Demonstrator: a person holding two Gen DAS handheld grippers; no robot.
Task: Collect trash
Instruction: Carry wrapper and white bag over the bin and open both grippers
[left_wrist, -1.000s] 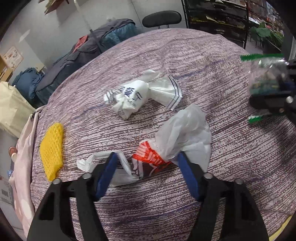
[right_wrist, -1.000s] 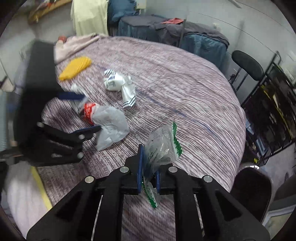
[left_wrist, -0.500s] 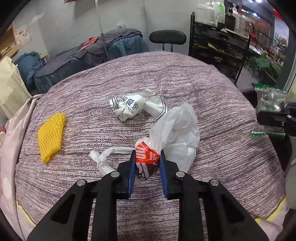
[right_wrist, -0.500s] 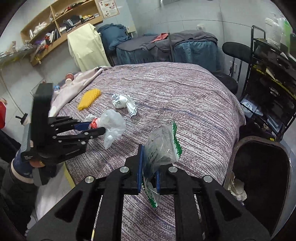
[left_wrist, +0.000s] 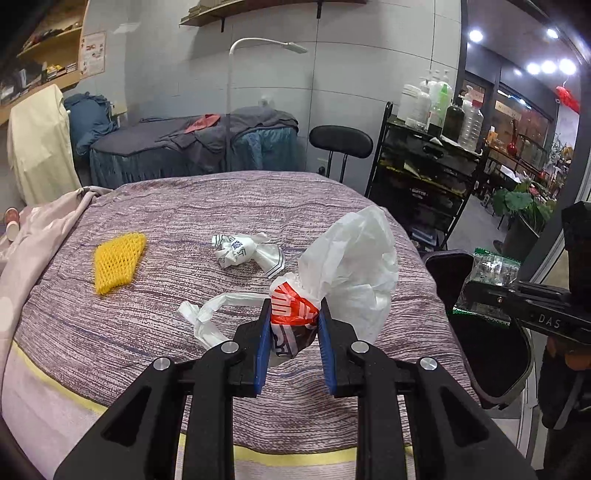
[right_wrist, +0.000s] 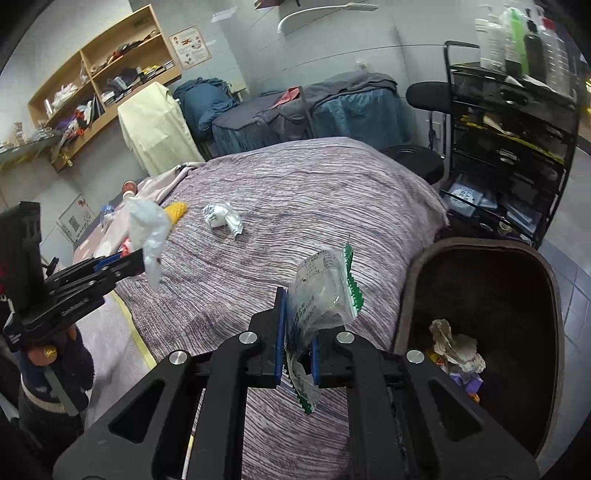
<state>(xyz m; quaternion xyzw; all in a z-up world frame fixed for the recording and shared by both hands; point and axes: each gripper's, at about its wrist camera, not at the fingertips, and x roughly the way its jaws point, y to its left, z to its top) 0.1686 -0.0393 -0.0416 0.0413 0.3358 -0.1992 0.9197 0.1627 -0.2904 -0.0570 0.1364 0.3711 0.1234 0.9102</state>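
Both grippers were loaded and the step in hand was the carry to the bin (right_wrist: 480, 254). The left gripper (left_wrist: 292, 325) was clamped on a white bag (left_wrist: 351, 273) at its red-printed knot, the bag apparently lifted off the bed (left_wrist: 184, 314), though its loose handle may have been touching the cover. The right gripper (right_wrist: 297, 343) was closed tight on a clear wrapper (right_wrist: 321, 291) with a green serrated edge, held over the bed's edge just beside the bin.

Next, I judged, the wrapper needed moving over the bin's mouth before release, then the bag.

A crumpled wrapper (left_wrist: 245, 251) and yellow net (left_wrist: 118, 258) lay uncollected. The bin's contents were dim; the wrapper's print was unreadable.
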